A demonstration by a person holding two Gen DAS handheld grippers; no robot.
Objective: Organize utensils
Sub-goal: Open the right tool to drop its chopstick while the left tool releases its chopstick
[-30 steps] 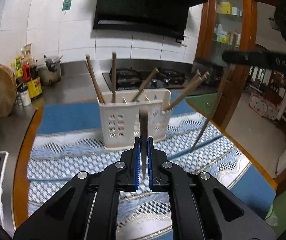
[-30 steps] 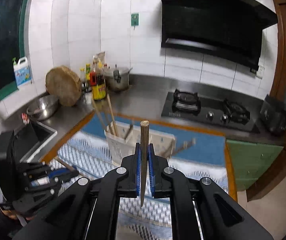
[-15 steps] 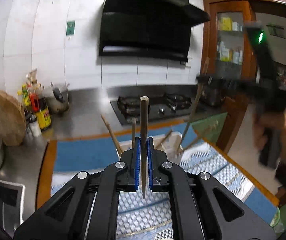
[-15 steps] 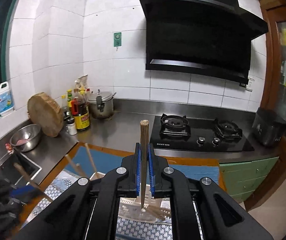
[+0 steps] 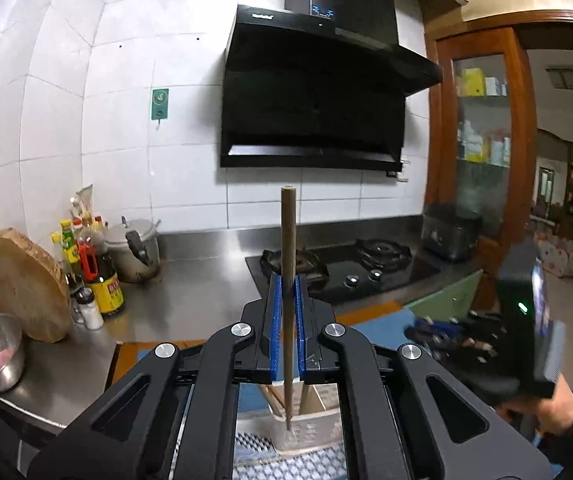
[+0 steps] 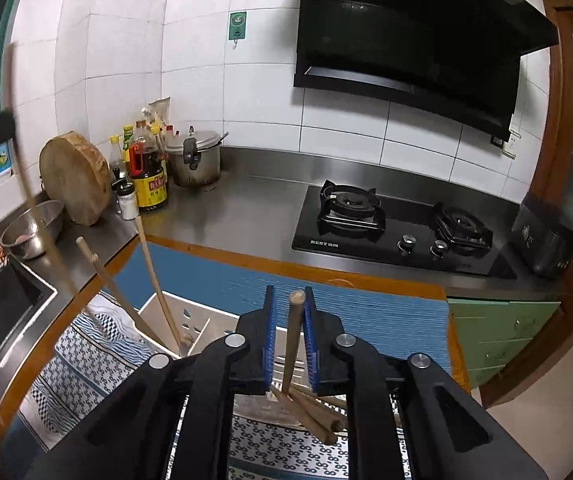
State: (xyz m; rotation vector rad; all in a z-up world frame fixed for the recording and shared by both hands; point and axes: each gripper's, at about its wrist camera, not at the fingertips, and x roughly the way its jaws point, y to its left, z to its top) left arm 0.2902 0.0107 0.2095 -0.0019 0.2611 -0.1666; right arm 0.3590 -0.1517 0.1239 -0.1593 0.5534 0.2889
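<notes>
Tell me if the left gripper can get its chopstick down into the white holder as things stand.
Probably yes: the left gripper holds its chopstick upright right over the white holder, nothing between them; leaning chopsticks already crowd it.

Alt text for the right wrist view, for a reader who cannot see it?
The right gripper, just opening, has a brown chopstick standing loose between its blue pads, its lower end in a white holder with other chopsticks. The holder sits on a patterned mat before a steel counter with a black stove.

Utensil holder (image 5: 310, 428) mostly hidden behind left tool (image 5: 287, 320)
</notes>
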